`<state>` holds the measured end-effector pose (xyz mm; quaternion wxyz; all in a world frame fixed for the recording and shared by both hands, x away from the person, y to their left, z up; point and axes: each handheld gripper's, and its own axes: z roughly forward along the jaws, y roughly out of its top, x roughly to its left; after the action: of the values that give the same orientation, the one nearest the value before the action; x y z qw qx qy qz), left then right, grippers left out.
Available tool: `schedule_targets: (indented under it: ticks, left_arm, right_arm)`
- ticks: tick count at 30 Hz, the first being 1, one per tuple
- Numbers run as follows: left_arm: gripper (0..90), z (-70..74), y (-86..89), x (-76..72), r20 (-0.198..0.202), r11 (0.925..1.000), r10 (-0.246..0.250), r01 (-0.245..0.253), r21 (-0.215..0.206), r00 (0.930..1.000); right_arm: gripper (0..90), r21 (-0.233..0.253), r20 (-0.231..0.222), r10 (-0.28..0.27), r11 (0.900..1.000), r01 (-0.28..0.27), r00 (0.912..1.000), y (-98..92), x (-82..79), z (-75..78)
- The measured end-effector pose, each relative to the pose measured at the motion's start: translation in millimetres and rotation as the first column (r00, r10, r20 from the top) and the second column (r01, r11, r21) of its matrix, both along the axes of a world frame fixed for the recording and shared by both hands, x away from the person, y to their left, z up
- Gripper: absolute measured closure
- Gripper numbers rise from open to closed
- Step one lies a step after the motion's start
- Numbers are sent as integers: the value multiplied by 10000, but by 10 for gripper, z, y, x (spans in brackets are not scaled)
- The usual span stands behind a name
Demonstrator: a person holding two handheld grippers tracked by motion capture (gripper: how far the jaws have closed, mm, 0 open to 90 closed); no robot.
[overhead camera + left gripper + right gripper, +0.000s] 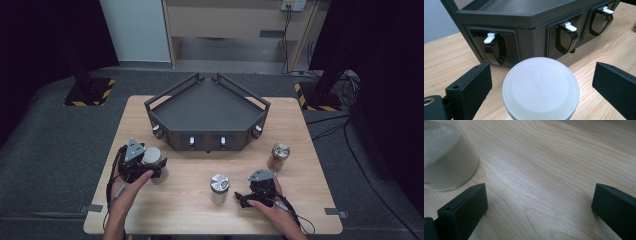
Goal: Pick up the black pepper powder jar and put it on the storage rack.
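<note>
Left gripper (541,82): we are straddling the white-lidded jar (540,88) at the table's left, jaws spread wide, gripping nothing, lined up to close.
Right gripper (539,205): we are holding it wide open and empty beside the metal-lidded jar (219,187), clear of contact.
Rack (207,112): sitting behind.

A dark, angular tray (207,107) with low rails stands at the upper centre of the wooden table (310,200), and its front wall carries a row of clear handles with white latches (489,38). A brown jar with a metal lid (278,157) stands upright at centre right, near the tray's right corner but apart from it, and grey tape tabs (90,208) mark the table's lower edges. Beyond, on grey carpet (50,150), sit two yellow-and-black striped base plates (90,92), loose cables (350,80) at upper right, and a pale wooden cabinet (225,20) at the top.
</note>
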<state>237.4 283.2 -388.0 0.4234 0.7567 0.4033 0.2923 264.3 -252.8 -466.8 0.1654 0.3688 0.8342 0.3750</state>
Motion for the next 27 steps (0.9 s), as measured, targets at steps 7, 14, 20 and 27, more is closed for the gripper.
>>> schedule_targets:
  ticks: [7, 14, 20, 27]
  left_arm:
    - [14, -68, 4, 22, -52, 10000, -44, 44, 8, 10000]
    - [28, -138, 35, 36, -166, 9999, 43, -45, -143, 9999]
    - [32, -186, 38, 53, -279, 9999, 56, -60, -152, 9996]
    - [52, -249, 13, 58, -312, 9993, 209, -219, -315, 9993]
  right_arm:
    - [5, -1, 0, 1, 10000, -1, 10000, 0, 0, 0]
    - [5, -4, 2, -25, 10000, 25, 10000, 3, -4, 0]
    - [5, 0, 0, -59, 10000, 59, 10000, 7, -9, 0]
    - [5, -2, 0, -60, 10000, 60, 10000, 7, -9, 0]
